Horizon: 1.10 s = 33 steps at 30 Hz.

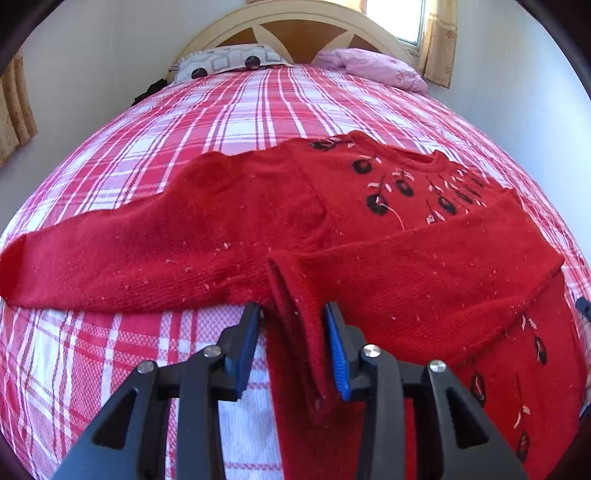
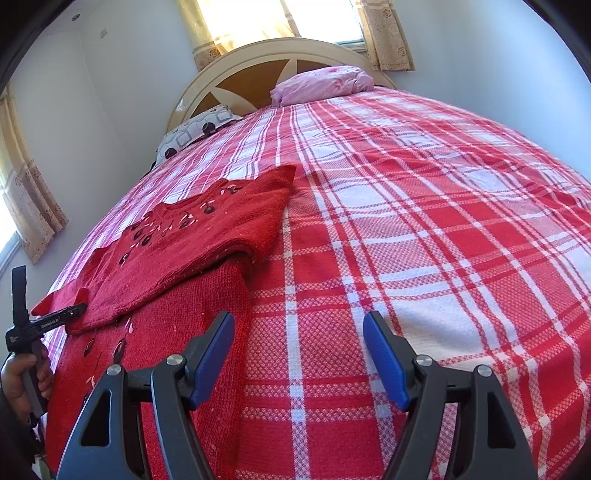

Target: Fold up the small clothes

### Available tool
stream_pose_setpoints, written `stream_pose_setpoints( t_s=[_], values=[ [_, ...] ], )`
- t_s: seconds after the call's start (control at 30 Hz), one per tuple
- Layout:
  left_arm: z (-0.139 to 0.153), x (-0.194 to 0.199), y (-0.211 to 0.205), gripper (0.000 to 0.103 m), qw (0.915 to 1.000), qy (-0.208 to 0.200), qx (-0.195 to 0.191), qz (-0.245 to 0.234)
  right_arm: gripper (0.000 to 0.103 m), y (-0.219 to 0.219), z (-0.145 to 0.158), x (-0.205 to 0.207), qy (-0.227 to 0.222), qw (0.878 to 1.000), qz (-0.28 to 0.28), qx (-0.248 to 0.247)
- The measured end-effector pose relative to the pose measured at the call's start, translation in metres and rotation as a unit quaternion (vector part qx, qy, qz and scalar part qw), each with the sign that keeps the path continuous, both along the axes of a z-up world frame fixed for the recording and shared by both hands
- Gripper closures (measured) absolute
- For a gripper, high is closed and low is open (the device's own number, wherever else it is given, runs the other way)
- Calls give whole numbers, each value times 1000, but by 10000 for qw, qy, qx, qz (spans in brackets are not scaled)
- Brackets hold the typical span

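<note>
A red knit sweater (image 1: 369, 229) with black and white embroidery lies on the red plaid bedspread (image 1: 240, 103). One sleeve stretches out to the left; the other sleeve is folded across the body toward me. My left gripper (image 1: 291, 314) is open, its blue pads on either side of the folded sleeve's cuff (image 1: 291, 291). In the right wrist view the sweater (image 2: 177, 258) lies at the left, and my right gripper (image 2: 299, 325) is open and empty above the bedspread (image 2: 424, 221), just right of the sweater's edge. The left gripper (image 2: 79, 309) shows at the far left by the cuff.
Two pillows, one patterned (image 1: 229, 61) and one pink (image 1: 373, 68), lie at the cream headboard (image 1: 303, 26). Curtained windows stand behind the headboard and on the left wall. A wide stretch of bedspread lies right of the sweater.
</note>
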<state>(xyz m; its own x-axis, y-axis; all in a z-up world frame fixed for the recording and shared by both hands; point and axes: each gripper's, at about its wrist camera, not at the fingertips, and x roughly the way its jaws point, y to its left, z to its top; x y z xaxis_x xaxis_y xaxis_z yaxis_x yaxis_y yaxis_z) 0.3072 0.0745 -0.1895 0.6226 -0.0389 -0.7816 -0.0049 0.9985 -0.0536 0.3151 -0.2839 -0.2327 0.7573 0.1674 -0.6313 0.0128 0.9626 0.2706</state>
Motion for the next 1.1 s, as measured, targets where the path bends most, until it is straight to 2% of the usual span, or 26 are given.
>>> stream_pose_setpoints(
  t_s=[0.13, 0.17, 0.23, 0.3, 0.43, 0.6, 0.67, 0.73, 0.87, 0.9, 0.97, 1.0, 1.1],
  values=[
    [9, -11, 9, 62, 9998, -149, -143, 9, 30, 11, 19, -8, -228, 9994, 175, -208],
    [15, -16, 14, 59, 9995, -270, -166, 40, 30, 18, 25, -9, -249, 9987, 308, -325],
    [25, -23, 26, 30, 9986, -471, -170, 189, 30, 43, 41, -13, -391, 9945, 693, -680],
    [34, -31, 40, 19, 9972, -658, -139, 335, 30, 73, 50, -11, -464, 9867, 1023, -1171],
    [33, -34, 65, 17, 9964, -610, 26, 582, 30, 131, 49, -2, -426, 9665, 1647, -1923],
    [22, -39, 110, 17, 9919, -420, 50, 1198, 30, 183, 32, 9, -105, 9451, 2361, -2257],
    [19, -42, 125, 17, 9891, -384, 44, 1418, 30, 196, 32, 11, -139, 9375, 2549, -2363],
    [17, -47, 147, 17, 9849, -374, 35, 1690, 30, 206, 37, 16, -188, 9366, 2613, -2328],
    [20, -57, 183, 17, 9752, -451, 73, 2165, 30, 220, 49, 41, -195, 9501, 2618, -1686],
    [21, -58, 191, 14, 9728, -455, 70, 2269, 30, 224, 50, 48, -189, 9528, 2598, -1561],
    [23, -63, 210, 8, 9662, -491, 27, 2531, 30, 237, 45, 58, -167, 9533, 2598, -1531],
    [23, -67, 223, 8, 9613, -521, -43, 2704, 30, 244, 43, 61, -161, 9527, 2609, -1549],
    [23, -72, 246, 8, 9547, -553, -272, 2910, 30, 262, 31, 68, -108, 9519, 2621, -1584]
  ],
)
